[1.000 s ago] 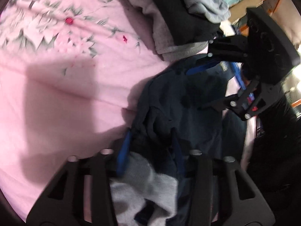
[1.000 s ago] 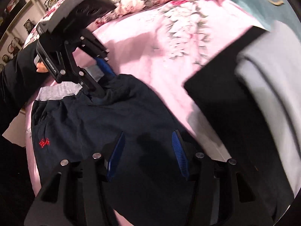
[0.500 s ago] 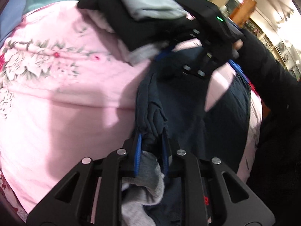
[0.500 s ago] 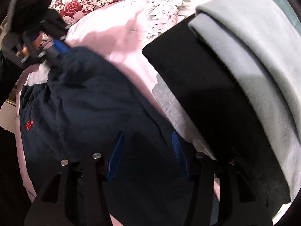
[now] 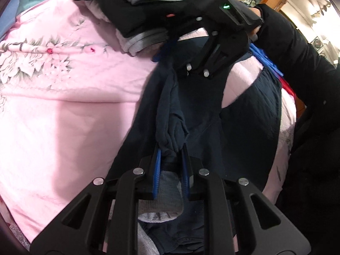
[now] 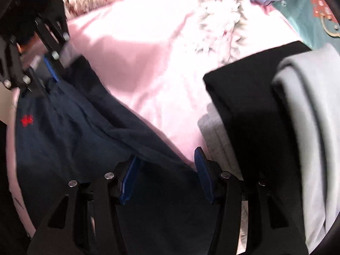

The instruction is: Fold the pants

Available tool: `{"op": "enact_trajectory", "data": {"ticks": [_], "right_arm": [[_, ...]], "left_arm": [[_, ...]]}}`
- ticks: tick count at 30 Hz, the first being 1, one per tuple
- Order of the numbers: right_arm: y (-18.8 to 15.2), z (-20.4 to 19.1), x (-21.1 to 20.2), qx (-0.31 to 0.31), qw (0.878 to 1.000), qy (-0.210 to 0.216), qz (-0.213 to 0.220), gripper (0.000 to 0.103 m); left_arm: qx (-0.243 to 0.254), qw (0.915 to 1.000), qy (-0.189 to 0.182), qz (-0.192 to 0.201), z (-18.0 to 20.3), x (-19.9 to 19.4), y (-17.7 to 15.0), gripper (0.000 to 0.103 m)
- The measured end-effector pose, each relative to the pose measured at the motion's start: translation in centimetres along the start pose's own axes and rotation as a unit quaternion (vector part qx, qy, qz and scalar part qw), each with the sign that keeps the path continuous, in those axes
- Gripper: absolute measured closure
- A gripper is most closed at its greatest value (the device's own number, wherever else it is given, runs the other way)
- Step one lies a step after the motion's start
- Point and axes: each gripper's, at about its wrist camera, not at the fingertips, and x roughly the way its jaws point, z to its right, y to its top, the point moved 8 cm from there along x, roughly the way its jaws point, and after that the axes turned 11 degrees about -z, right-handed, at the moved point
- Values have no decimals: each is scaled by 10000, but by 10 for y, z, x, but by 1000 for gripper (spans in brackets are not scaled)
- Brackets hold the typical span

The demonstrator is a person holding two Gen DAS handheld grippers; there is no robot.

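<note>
Left wrist view: left gripper (image 5: 171, 148) pinches bunched navy cotton pants (image 5: 244, 116); right gripper (image 6: 165, 161) spread; folding barely begun on pink bedspread (image 5: 63, 116)

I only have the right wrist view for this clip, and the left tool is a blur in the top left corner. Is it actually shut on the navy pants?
Observer: Yes. In the left wrist view the left tool has both blue pads pinched on a bunched ridge of the navy pants.
Operator: Which part of the pants is that?
Observer: Close to the waist. The grey waistband sits right behind the pads, between the tool's fingers.
Operator: Anything on my right tool that I can't see from here?
Observer: The right tool has a green light lit on its body. It shows only from the left side.
</note>
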Motion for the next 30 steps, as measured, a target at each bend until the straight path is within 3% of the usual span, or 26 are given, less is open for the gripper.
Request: {"op": "enact_trajectory", "data": {"ticks": [1, 2, 3, 6, 9, 13, 17, 25, 30], "right_arm": [[0, 0, 2, 41, 10000, 40, 43, 62], [0, -2, 0, 27, 9998, 163, 105, 87], [-1, -4, -3, 56, 9994, 326, 128, 97], [3, 4, -25, 368, 9973, 308, 552, 97], [13, 17, -46, 833, 9922, 287, 887, 97], [16, 18, -30, 1106, 9906, 215, 770, 97], [14, 26, -2, 1309, 9898, 166, 536, 97], [0, -14, -84, 1281, 9816, 647, 1260, 97], [-20, -79, -103, 1227, 9836, 526, 1210, 97]], "left_arm": [[8, 10000, 80, -16, 0, 1, 0, 86], [23, 9998, 197, -29, -1, 1, 0, 86], [21, 9992, 393, -26, -4, 0, 2, 87], [-108, 9909, 1343, -11, -31, -11, 17, 87], [-448, 9812, 1879, 30, -72, -26, 31, 87], [-797, 9773, 1911, -441, -114, -1, 34, 87], [-910, 9795, 1768, -328, -114, -6, 36, 90], [-633, 9812, 1723, 593, -58, -79, -7, 92], [-401, 9803, 1784, 745, -5, -88, -62, 92]]}}
